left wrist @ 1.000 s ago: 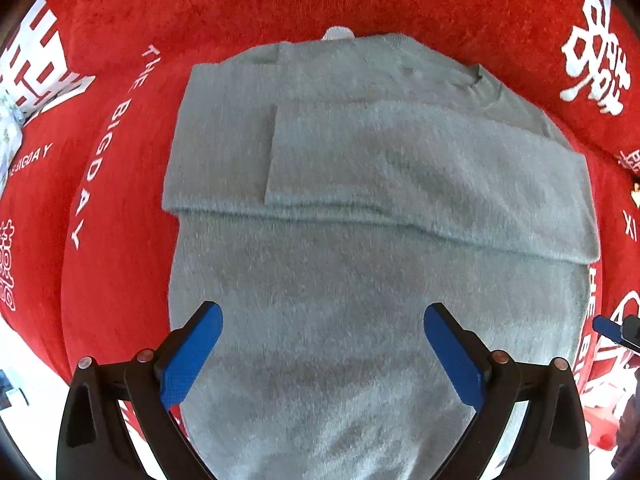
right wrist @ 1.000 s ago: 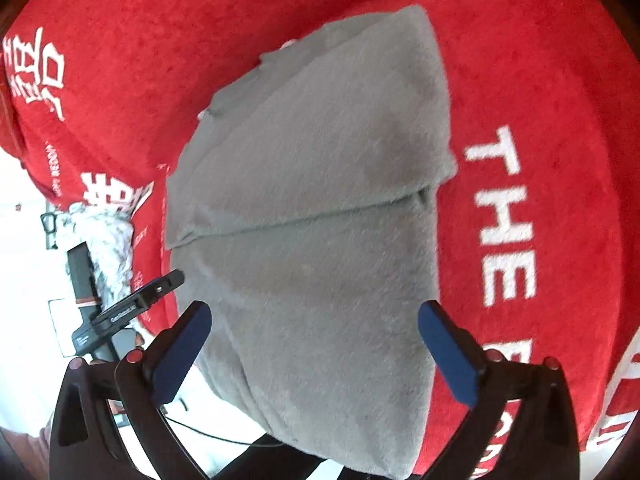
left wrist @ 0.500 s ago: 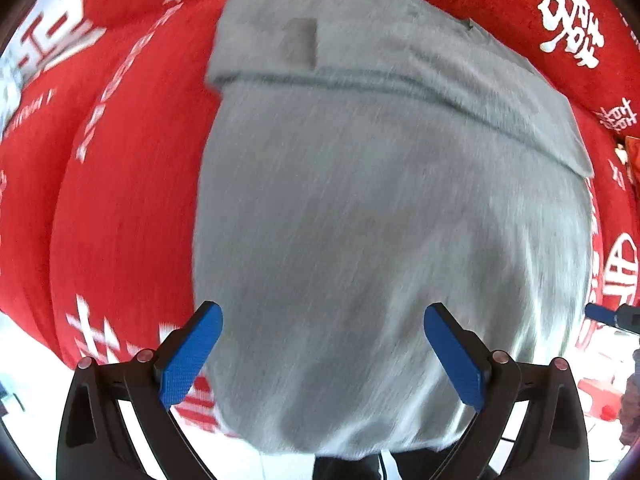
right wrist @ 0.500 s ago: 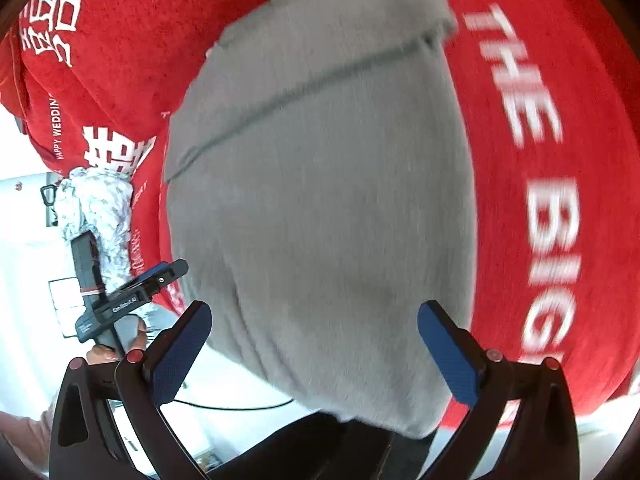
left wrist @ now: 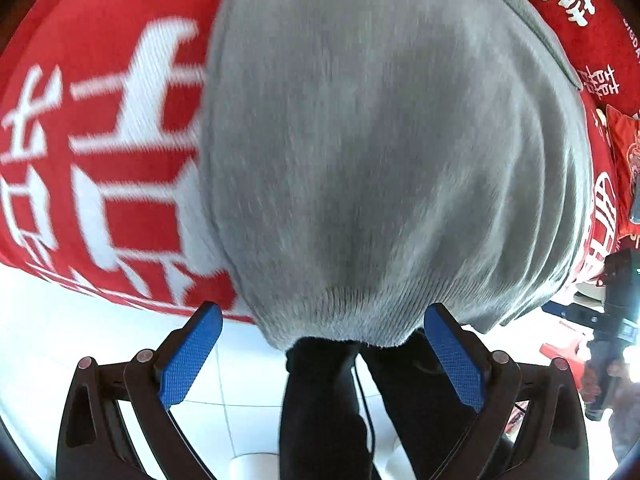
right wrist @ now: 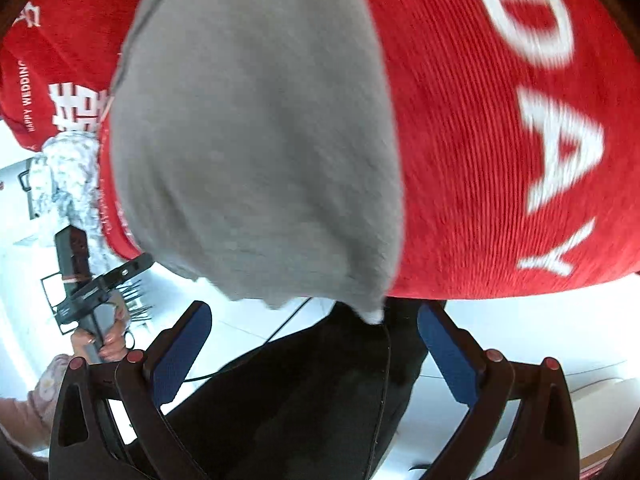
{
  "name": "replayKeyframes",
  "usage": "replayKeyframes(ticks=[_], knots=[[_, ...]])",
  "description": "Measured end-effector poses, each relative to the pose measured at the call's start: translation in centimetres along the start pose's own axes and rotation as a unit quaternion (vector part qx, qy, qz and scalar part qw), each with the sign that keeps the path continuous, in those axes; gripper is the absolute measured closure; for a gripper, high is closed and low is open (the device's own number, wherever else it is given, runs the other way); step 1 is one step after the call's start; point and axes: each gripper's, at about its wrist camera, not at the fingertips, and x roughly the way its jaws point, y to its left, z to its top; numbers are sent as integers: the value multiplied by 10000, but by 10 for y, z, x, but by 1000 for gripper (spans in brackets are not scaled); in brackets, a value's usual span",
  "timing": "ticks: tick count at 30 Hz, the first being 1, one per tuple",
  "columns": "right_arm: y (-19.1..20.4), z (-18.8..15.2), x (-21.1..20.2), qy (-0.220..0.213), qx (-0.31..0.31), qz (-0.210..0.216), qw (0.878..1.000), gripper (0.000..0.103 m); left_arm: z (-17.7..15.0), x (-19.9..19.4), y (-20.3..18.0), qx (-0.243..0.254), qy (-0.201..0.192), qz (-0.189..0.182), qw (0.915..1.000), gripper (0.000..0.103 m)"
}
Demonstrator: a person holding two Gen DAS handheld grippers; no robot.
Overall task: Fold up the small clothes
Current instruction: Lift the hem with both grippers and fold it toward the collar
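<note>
A grey knit sweater [left wrist: 380, 152] lies on a red cloth with white lettering [left wrist: 100, 152]; its ribbed hem hangs over the near edge. My left gripper [left wrist: 320, 356] is open, its blue pads [left wrist: 188, 360] spread just below the hem, touching nothing. In the right wrist view the same sweater [right wrist: 256, 132] shows its right side on the red cloth [right wrist: 500, 140], one hem corner drooping off the edge. My right gripper [right wrist: 314, 354] is open just below that corner and holds nothing. The sweater's folded upper part is mostly out of view.
The person's dark trousers [left wrist: 328, 408] and white tiled floor [left wrist: 80, 332] lie below the table edge. The left gripper and hand [right wrist: 92, 292] show at the left of the right wrist view, beside a pale patterned cloth [right wrist: 72, 176]. A red cushion [left wrist: 628, 160] sits far right.
Both grippers have pulled back toward me, from over the sweater's body to just past its hem at the table edge. Both stayed open. The sweater has not moved.
</note>
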Motion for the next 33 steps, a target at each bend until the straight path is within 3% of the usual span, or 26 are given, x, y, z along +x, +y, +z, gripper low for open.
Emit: replayKeyframes(ticks=[4, 7, 9, 10, 12, 19, 23, 28, 33], knots=[[-5, -2, 15, -169, 47, 168, 9997, 1, -2, 9, -13, 12, -101, 123, 9999, 5], [-5, -4, 19, -157, 107, 416, 9990, 9, -9, 4, -15, -49, -164, 224, 9996, 27], [-5, -5, 21, -116, 247, 450, 9986, 45, -12, 3, -9, -157, -50, -23, 9999, 62], [-8, -6, 20, -113, 325, 443, 9984, 53, -11, 3, -7, -178, 0, -100, 9998, 71], [-16, -8, 21, -121, 610, 383, 9973, 93, -11, 2, -8, -136, 94, -247, 9996, 92], [-3, -24, -8, -247, 380, 958, 9944, 96, -12, -45, -23, 208, -147, -840, 9961, 93], [8, -23, -33, -518, 526, 1647, 9836, 96, 1, -76, -24, 73, -451, -1083, 9931, 96], [20, 5, -74, -957, 563, 2435, 9635, 96, 50, -114, -20, -109, -960, -1340, 9863, 96], [48, 54, -97, -1195, 423, 2724, 9538, 96, 101, -120, -22, -139, -1171, -1279, 9848, 96]])
